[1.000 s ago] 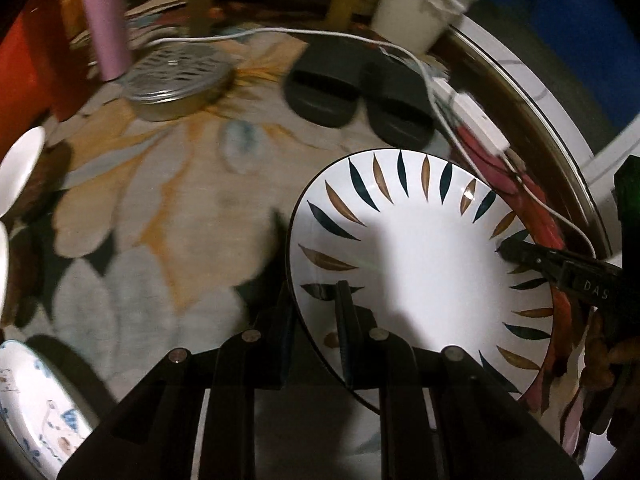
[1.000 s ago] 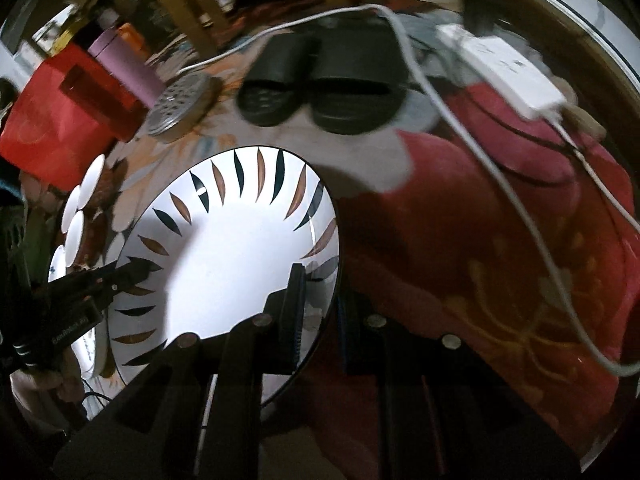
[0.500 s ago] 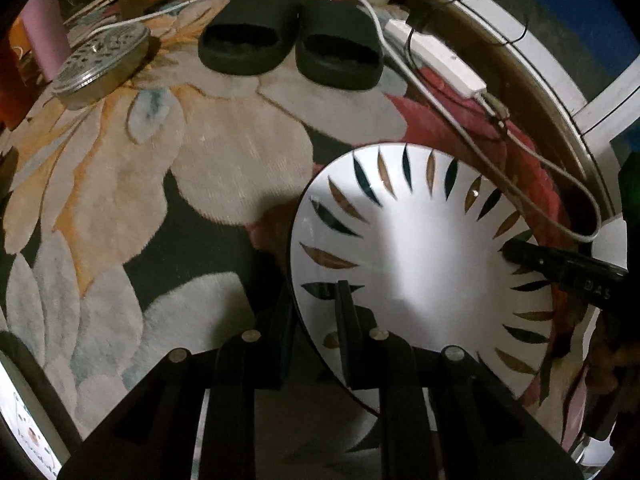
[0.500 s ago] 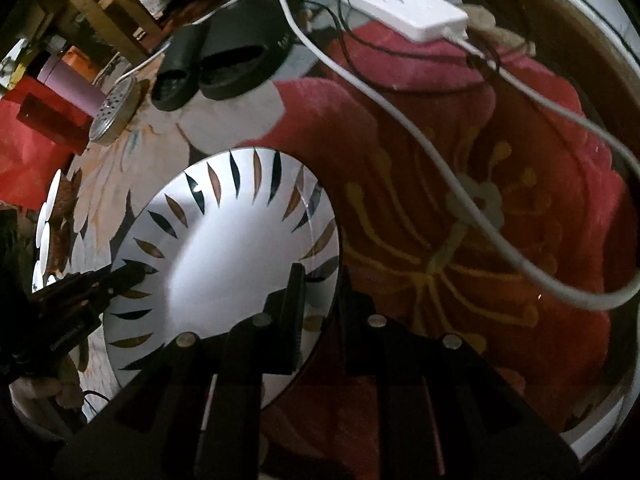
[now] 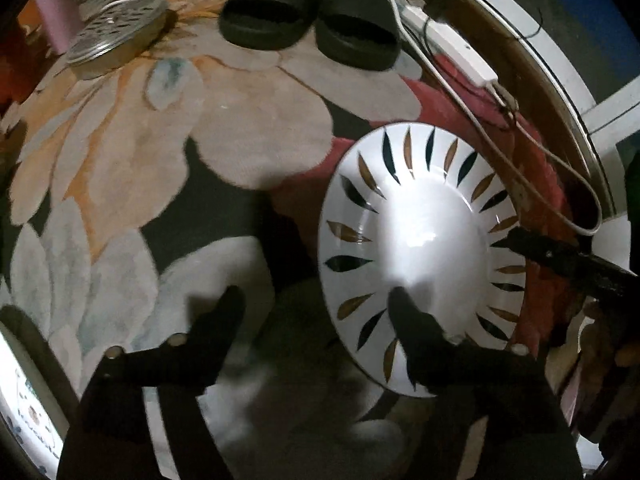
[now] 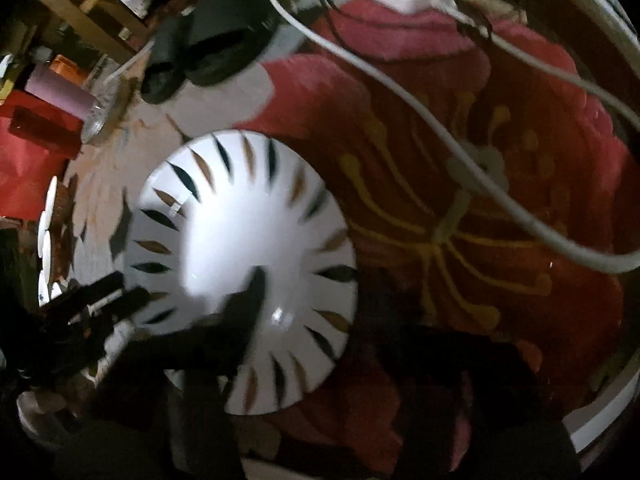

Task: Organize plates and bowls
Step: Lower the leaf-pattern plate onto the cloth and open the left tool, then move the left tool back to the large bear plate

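Note:
A white plate with black and gold leaf marks lies on the flowered rug, seen in the left wrist view [image 5: 424, 248] and the right wrist view [image 6: 248, 264]. My left gripper [image 5: 316, 304] is open, its fingers spread wide; one finger lies over the plate's near rim, the other over the rug. My right gripper [image 6: 316, 296] is open too, one finger over the plate, the other over the red part of the rug. The right gripper's tip shows at the plate's right edge in the left wrist view. The frames are motion-blurred.
Black slippers [image 5: 308, 28], a round metal lid [image 5: 116, 36], a white power strip [image 5: 452, 48] and its cable [image 6: 460, 128] lie on the rug. A pink cup [image 6: 60, 92] and white dishes [image 6: 48, 224] stand at the left. A patterned plate [image 5: 24, 420] sits at lower left.
Both grippers have opened and let go of the plate, which they carried right across the rug. The plate now lies on the rug.

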Tool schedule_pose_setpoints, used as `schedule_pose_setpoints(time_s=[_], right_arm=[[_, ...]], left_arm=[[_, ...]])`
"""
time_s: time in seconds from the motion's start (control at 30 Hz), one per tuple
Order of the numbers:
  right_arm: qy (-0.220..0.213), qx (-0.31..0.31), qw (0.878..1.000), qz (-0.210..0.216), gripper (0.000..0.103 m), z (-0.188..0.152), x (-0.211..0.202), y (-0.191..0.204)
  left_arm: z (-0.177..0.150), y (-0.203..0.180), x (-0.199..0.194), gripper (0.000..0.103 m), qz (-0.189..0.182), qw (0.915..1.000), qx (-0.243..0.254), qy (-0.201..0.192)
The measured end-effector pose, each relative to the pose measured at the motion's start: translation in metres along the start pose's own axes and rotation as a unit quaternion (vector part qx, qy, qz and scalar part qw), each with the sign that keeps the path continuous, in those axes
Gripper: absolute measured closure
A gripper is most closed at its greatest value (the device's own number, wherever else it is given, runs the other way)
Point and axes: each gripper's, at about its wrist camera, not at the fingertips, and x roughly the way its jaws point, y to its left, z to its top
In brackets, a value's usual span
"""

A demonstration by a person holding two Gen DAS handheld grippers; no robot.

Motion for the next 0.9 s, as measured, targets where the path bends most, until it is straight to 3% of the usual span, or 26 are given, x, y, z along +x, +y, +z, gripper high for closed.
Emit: schedule_pose_setpoints(time_s=[0.03, 0.07, 0.13, 0.23, 0.4, 0.9], right_arm=[[-0.008, -0.011, 1.000, -0.003, 0.023, 0.001, -0.004, 0.006], [-0.012, -0.018, 1.000, -0.004, 0.013, 0.002, -0.006, 0.011], [-0.020, -0.033, 0.999, -0.006, 0.001, 0.003, -0.010, 0.023], [-0.019, -0.051, 0.998, -0.009, 0.000, 0.003, -0.009, 0.043], [-0.002, -0.045, 0.999, 0.021, 0.000, 0.001, -0.001, 0.066], [-0.006, -0.088, 0.994, 0.063, 0.000, -0.009, -0.012, 0.144]], left_arm=[[-0.001, 0.002, -0.003, 0.016, 0.000, 1.0000, -0.003, -0.001], [-0.001, 0.003, -0.006, 0.005, 0.002, 1.0000, -0.007, -0.001], [-0.004, 0.008, -0.015, 0.001, 0.016, 0.9997, -0.014, -0.009], [-0.009, 0.015, -0.027, 0.001, 0.033, 0.9991, -0.019, -0.017], [-0.017, 0.029, -0.047, 0.001, 0.048, 0.9980, -0.031, -0.029], [-0.047, 0.076, -0.102, 0.001, 0.087, 0.9920, -0.074, -0.054]])
